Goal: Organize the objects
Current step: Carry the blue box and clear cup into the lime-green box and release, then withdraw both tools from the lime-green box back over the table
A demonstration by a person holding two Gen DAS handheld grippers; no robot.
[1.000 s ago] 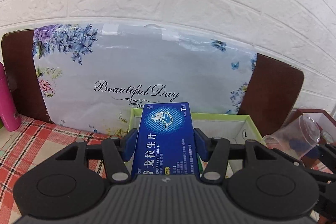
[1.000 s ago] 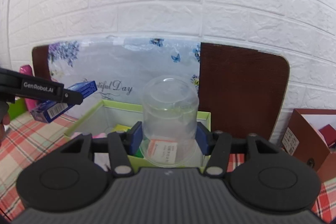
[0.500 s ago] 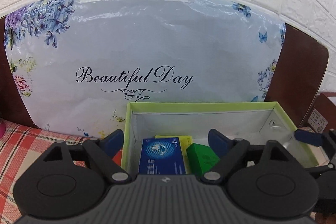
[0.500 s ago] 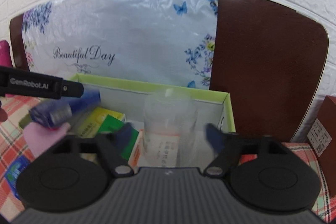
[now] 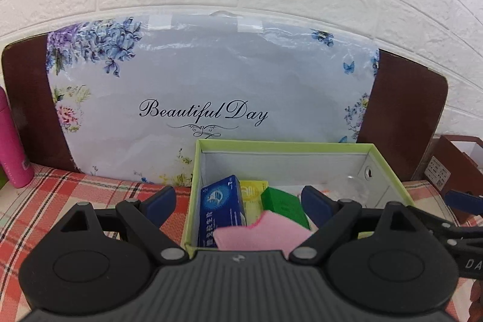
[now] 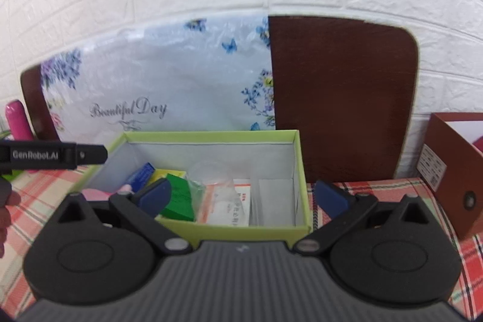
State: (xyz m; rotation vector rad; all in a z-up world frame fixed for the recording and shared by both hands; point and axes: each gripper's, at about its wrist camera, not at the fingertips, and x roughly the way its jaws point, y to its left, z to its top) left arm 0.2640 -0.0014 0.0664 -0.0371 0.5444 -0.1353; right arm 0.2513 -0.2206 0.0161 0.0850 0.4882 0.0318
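The left black two-finger gripper with blue pads (image 5: 238, 199) is seen at the lower centre of its frame, jaws spread wide with nothing clamped. The right black two-finger gripper with blue pads (image 6: 243, 195) has just been opened further and nothing is gripped.

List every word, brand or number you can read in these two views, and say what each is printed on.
"Beautiful Day": floral plastic bag behind the green box.
"GenRobot.AI": side of the left tongs.
"DA": cut-off lettering on the right tongs.
Blue medicine box: Chinese print, too small.
Brown box's label: unreadable.
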